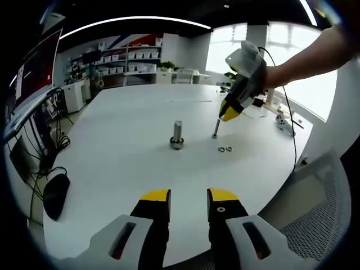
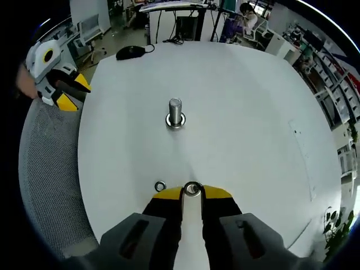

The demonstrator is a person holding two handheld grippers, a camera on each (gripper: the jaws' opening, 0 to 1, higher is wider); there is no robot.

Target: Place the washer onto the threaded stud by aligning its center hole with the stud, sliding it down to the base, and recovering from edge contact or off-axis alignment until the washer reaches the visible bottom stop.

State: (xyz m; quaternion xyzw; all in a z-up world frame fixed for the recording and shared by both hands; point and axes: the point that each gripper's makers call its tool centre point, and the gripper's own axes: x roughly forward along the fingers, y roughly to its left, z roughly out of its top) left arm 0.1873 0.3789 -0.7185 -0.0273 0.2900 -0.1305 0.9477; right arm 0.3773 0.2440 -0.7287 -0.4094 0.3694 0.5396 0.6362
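Left gripper view – left gripper (image 1: 188,198) low at the near table edge, jaws apart w/ a clear gap btwn the 2 yellow tips, nothing held. Ahead, near ctr of the white table (image 1: 112,169): threaded stud (image 1: 178,130), upright, top bare, w/ a wider metal collar at its base. To the right of it, washers (image 1: 221,149) – 2 of them, flat on the table, side by side, apart from the stud. Above those, right gripper (image 1: 229,111) in a hand (image 1: 270,76), tips angled down toward the table. Under its tips, a thin dark upright piece (image 1: 216,128) reaching the tabletop; can't tell what it is or whether gripped. Black mouse (image 1: 55,194) at the left edge of the table, mesh chair (image 1: 320,219) at lower right.

Right gripper view – looks down onto the table (image 2: 253,112). Right gripper (image 2: 192,195) w/ jaws close together, just a narrow slit btwn them. Small metal ring (image 2: 192,189) right at the tips, in the slit's mouth; can't tell whether clamped on it or merely over it. 1 washer (image 2: 160,186) flat on the table just left of the tips, not touching them. Threaded stud (image 2: 175,109) farther up, well apart from the tips, upright, nothing over its top, collar at base. Left gripper (image 2: 74,93) at far left, off the table edge above the mesh chair (image 2: 48,180), jaws spread. Mouse (image 2: 132,52) near the far edge.
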